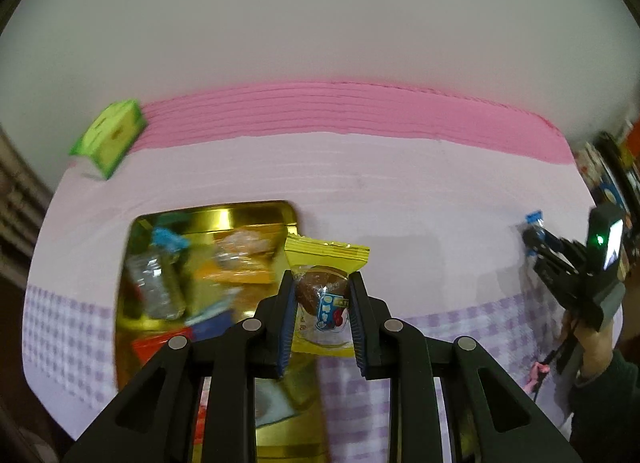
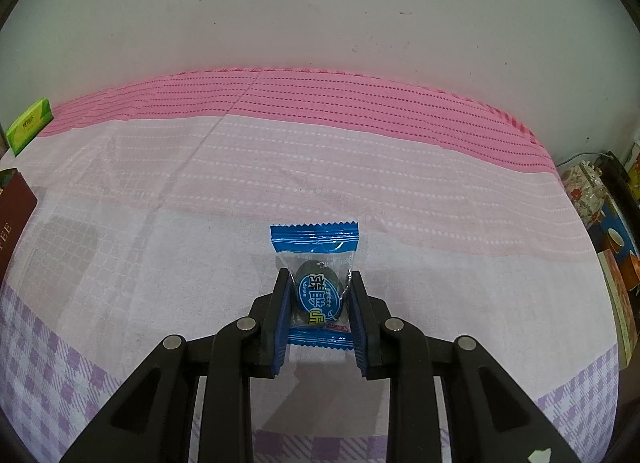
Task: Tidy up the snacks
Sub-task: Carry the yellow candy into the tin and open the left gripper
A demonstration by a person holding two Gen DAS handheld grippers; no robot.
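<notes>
Holding: left gripper (image 1: 319, 305) clamped on light, crinkly yellow plastic snack packet (image 1: 326, 263), pads at its middle
Right gripper (image 2: 319, 303): clamped on slippery blue plastic candy packet (image 2: 316, 283)

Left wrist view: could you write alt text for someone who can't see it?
A black two-finger left gripper clamps a yellow-wrapped snack packet above a gold metal tin of mixed snacks, on a pink and lilac tablecloth. Far right, a hand-held right gripper pinches a blue packet.
</notes>
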